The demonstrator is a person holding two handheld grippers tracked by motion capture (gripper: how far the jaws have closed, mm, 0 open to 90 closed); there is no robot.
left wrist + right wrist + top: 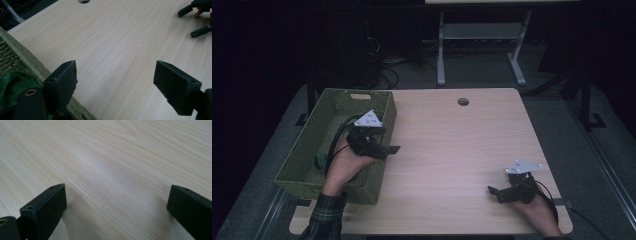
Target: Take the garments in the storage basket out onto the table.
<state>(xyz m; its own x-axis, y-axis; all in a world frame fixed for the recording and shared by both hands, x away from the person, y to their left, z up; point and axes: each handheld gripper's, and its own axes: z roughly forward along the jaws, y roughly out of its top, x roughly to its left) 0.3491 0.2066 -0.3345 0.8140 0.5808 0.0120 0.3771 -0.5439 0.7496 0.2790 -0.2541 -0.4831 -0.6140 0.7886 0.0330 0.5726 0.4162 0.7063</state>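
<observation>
High view: left hand-held gripper (393, 149) w/ jaws wide, empty, at right rim of woven basket (314, 165) by table's (452, 150) left edge, green cloth (320, 161) inside; looks soft, light, floppy, so pinch a bunched fold; right hand-held gripper (493, 192) open, empty, near front-right corner.

The high view is dim and grainy, the floor beyond the table (452, 150) sinking into near black. In the gripper views the wood is evenly lit, with a soft pale sheen ahead of the right gripper (116, 202) and faint shadow beside its jaws. The near jaws are slightly soft.
</observation>
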